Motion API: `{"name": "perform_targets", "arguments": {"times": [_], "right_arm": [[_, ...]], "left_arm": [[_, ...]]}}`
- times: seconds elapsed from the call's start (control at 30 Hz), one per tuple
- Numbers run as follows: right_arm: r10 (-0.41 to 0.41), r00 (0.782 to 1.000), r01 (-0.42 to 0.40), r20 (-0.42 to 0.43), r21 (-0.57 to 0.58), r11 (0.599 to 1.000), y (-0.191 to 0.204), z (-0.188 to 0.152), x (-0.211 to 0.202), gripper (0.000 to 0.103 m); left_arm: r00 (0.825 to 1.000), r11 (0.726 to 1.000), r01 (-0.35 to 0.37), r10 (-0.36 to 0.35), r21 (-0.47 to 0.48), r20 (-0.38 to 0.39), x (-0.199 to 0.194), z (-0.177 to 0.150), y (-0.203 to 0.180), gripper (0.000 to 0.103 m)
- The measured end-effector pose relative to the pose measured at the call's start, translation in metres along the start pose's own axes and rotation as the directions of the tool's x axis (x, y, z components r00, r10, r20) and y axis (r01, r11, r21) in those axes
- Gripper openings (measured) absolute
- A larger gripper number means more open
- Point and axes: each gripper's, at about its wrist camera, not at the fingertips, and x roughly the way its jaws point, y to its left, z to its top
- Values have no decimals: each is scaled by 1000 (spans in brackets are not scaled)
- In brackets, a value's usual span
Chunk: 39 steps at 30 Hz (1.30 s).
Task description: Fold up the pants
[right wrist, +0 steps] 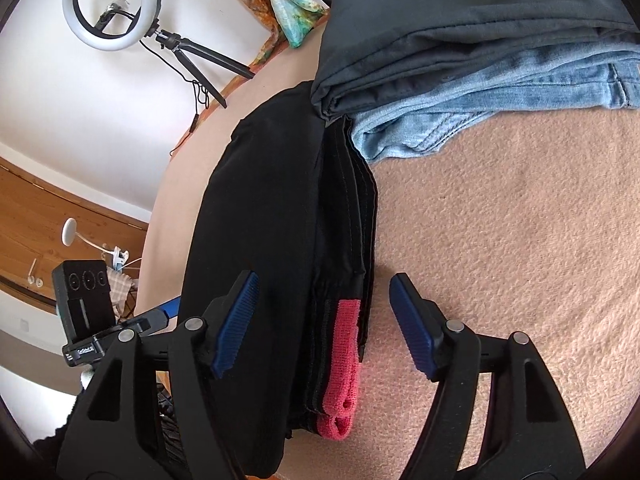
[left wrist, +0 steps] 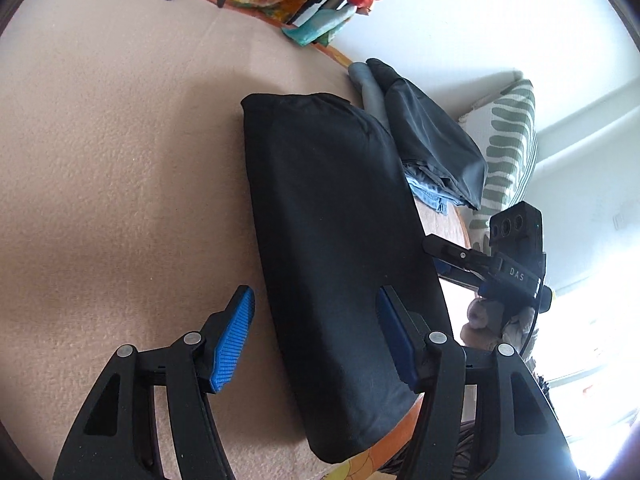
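- Black pants [left wrist: 336, 240] lie folded into a thick block on the peach blanket [left wrist: 120, 160], just beside a stack of folded clothes [left wrist: 436, 148].
- Left gripper [left wrist: 316, 332] hovers over the near end, jaws spread, gripping nothing.
- Right gripper [right wrist: 324, 320] hangs wide apart too, straddling the red waistband [right wrist: 344, 364].

Looked down close along each gripper's fingers from opposite sides of the folded black pants [left wrist: 340, 240], both views sharing that bundle, the pink blanket [left wrist: 120, 160] and the neighbouring clothes stack [right wrist: 480, 60].
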Motion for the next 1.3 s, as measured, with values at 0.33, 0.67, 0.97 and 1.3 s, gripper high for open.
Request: {"name": "perform_targets", "arguments": {"times": [0.33,0.67,0.97,1.3], "right_arm": [[145,989,-144,-34,11,989,0,2,11,80],[79,996,-80,-38,-44,996,21,-1,31,44],[-70,997,76,42,-166,983,59,-9,26,26],[-251,951,302,180,-383,873,115,-30,21,21]], "left_arm": [[999,998,40,-40,-43,-10,15,-1,3,62],[999,999,48,-48,-16,20,24,4,-3,61],[999,998,-17,15,53,42,27,1,-12,40],[994,988,-23,6,152,110,12,-3,-28,19]]}}
